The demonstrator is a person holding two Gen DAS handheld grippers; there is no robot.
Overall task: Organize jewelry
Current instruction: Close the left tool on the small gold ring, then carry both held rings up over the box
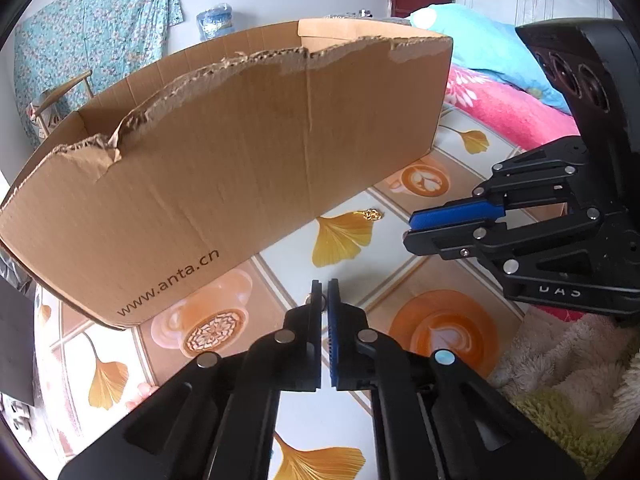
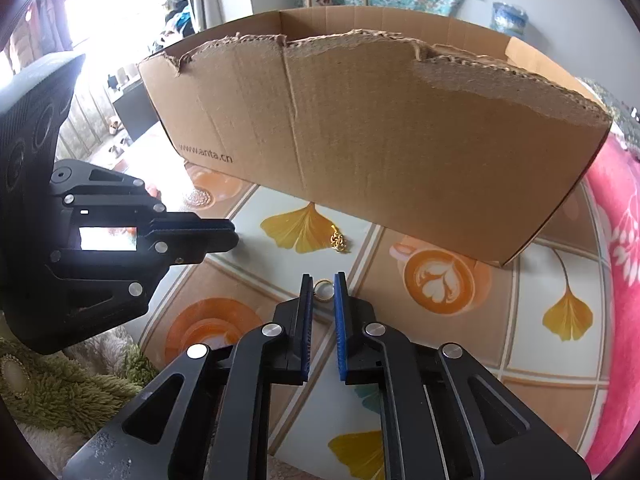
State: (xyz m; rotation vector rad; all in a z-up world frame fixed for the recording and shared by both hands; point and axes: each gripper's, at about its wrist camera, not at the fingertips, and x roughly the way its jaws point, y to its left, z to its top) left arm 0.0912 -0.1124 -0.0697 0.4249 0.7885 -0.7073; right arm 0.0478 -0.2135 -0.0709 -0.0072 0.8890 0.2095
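My left gripper (image 1: pixel 325 282) is shut low in the left wrist view. A small gold ring (image 1: pixel 316 299) is pinched at its tips and only partly shows. My right gripper (image 2: pixel 323 278) is closed on a second gold ring (image 2: pixel 323 291) lying on the tablecloth, with both pads against its sides. A gold pendant with chain (image 2: pixel 340 242) lies loose on a printed leaf just beyond, close to the cardboard box (image 2: pixel 380 140). Each gripper shows in the other's view: the right gripper (image 1: pixel 410 226) enters from the right, the left gripper (image 2: pixel 234 236) from the left.
The torn, open-topped box (image 1: pixel 240 160) stands across the far side of the patterned tablecloth (image 1: pixel 280 256). A pink blanket (image 2: pixel 624 220) borders the table on the right. Fluffy green and cream fabric (image 2: pixel 60 392) lies at the near edge.
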